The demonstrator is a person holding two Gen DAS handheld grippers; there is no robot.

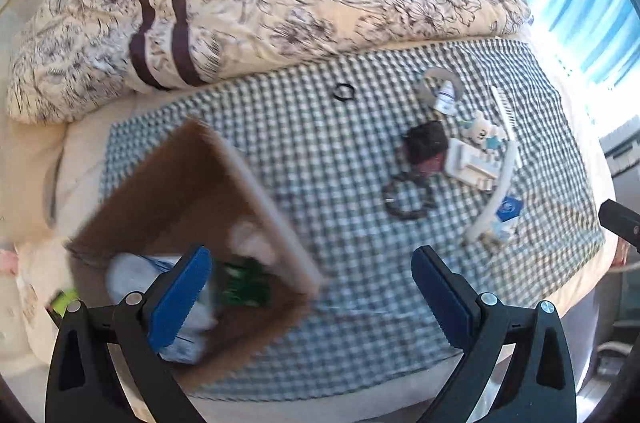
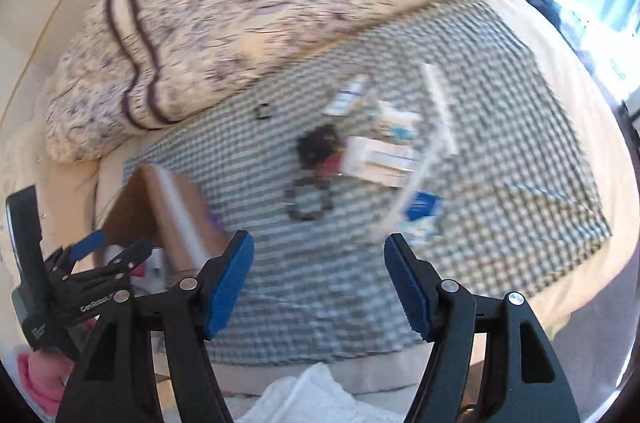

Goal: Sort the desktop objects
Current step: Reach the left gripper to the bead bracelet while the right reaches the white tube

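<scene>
Both grippers spread wide and empty above the checked cloth (image 1: 304,159)

Left gripper (image 1: 312,287) hangs over the cardboard box's (image 1: 192,183) right edge — the box sits at the cloth's left; right gripper (image 2: 320,279) hovers over bare cloth — the small items, comb (image 1: 505,111) and black hair tie (image 1: 344,91) included, lie beyond

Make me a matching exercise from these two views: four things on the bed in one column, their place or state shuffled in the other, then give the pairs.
1. cardboard box
2. black hair tie
3. white comb
4. left gripper

A. open, holding nothing
B. alone, near the quilt
C. far right of the clutter
D. at the cloth's left edge, items inside

Pairs: 1-D, 2-B, 3-C, 4-A
</scene>
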